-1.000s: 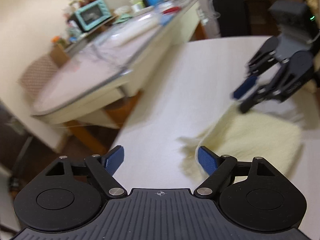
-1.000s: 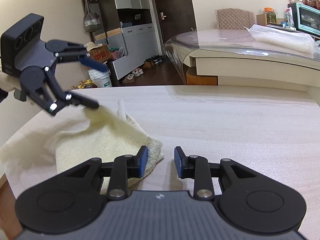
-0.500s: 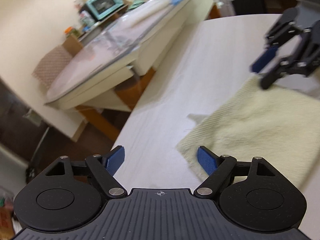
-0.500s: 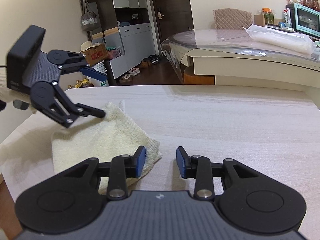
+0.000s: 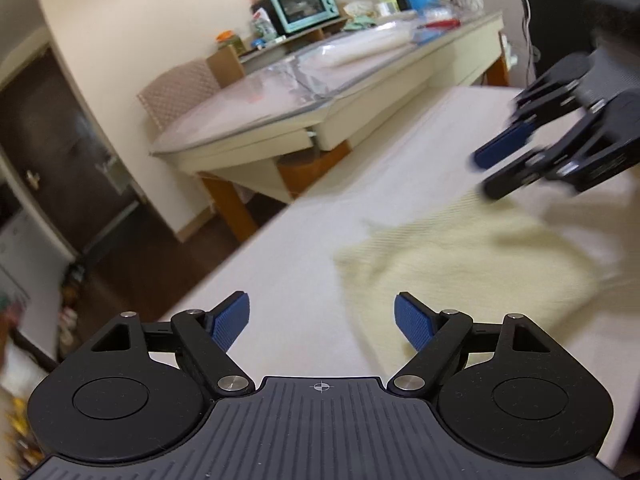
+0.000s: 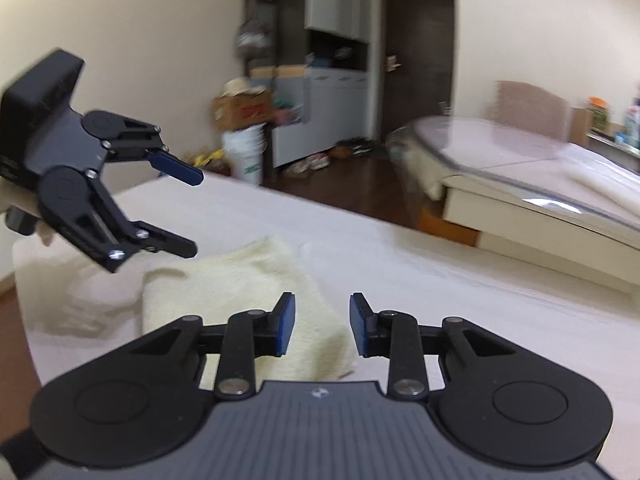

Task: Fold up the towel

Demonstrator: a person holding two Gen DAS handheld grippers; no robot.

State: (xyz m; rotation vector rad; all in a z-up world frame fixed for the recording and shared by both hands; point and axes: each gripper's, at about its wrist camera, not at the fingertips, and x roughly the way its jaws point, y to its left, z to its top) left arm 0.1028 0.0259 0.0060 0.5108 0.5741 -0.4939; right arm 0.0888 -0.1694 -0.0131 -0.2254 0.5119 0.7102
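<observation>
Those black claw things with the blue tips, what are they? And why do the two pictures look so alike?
They are grabbers, and a person holds one in each hand. Each has a little camera looking out along its two fingers, so each picture shows its own claw at the bottom and the other claw further off. One picture comes from the left gripper, the other from the right gripper. A pale yellow towel lies on the light wooden table, waiting to be folded. Right now neither claw holds anything: both stand open above the towel. The right one's jaws have just been closing a little, with nothing between them. Behind is another table with a small turquoise oven.
</observation>
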